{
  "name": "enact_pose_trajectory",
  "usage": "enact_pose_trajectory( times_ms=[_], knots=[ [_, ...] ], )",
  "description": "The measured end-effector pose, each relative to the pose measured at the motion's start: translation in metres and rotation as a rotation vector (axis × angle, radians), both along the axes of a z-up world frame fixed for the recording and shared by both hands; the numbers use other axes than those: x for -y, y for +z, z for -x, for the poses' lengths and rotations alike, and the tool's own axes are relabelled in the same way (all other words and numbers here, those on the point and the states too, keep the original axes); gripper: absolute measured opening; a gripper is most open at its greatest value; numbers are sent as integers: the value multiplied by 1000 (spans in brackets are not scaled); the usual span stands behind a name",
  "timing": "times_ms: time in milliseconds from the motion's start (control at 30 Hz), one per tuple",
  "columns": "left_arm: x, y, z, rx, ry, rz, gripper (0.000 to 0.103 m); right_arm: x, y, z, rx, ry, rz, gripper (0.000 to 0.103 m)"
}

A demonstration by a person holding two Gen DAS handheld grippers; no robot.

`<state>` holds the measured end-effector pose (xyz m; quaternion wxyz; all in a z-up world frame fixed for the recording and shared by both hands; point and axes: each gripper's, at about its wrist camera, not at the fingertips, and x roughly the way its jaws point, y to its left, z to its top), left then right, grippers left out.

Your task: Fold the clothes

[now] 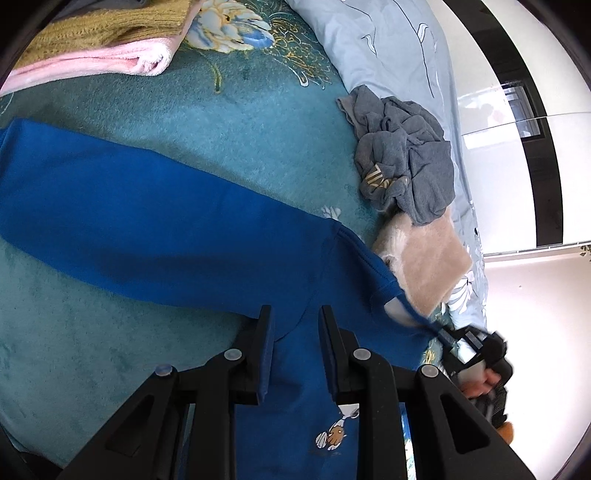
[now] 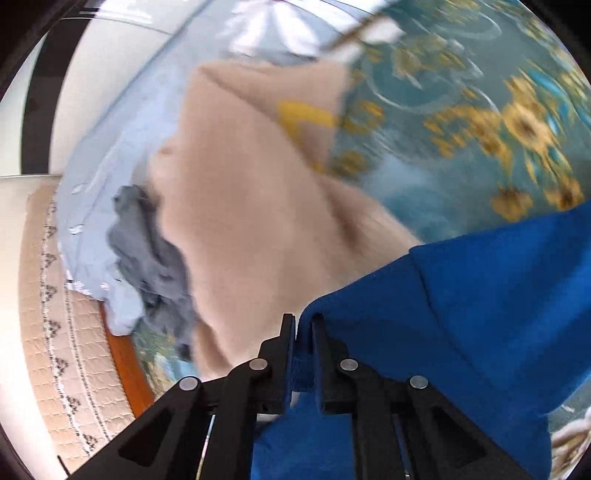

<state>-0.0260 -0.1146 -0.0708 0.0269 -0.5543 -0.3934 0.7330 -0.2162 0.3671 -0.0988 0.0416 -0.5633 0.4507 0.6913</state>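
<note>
The left gripper (image 1: 295, 314) hovers over the blue sweatshirt (image 1: 147, 206), fingers parted with fabric between them; whether they pinch it I cannot tell. The right gripper (image 2: 303, 321) has its fingers narrowed on the sweatshirt's edge (image 2: 461, 314). The sweatshirt lies on the teal bed cover (image 1: 240, 122), one sleeve stretched out; its lower part is cut off. Just beyond lies a beige garment (image 2: 240, 221), blurred, partly under a crumpled grey garment (image 1: 406, 166). Farthest, a pink towel (image 1: 110, 59) carries a mustard knit (image 1: 110, 22).
</note>
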Motion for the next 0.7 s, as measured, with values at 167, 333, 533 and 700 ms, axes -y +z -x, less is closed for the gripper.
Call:
enact_pose_trajectory(
  times_ms=[167, 333, 533, 700],
  knots=[
    [0, -1, 0, 2, 10, 3, 24, 9, 7, 23, -19, 19, -32, 9],
    [4, -1, -1, -1, 27, -9, 24, 11, 6, 18, -9, 81, -38, 19],
    [2, 0, 1, -17, 23, -27, 24, 33, 47, -6, -120, 259, -214, 44],
    [-2, 1, 3, -34, 14, -41, 24, 91, 57, -23, -200, 542, -168, 44]
  ],
)
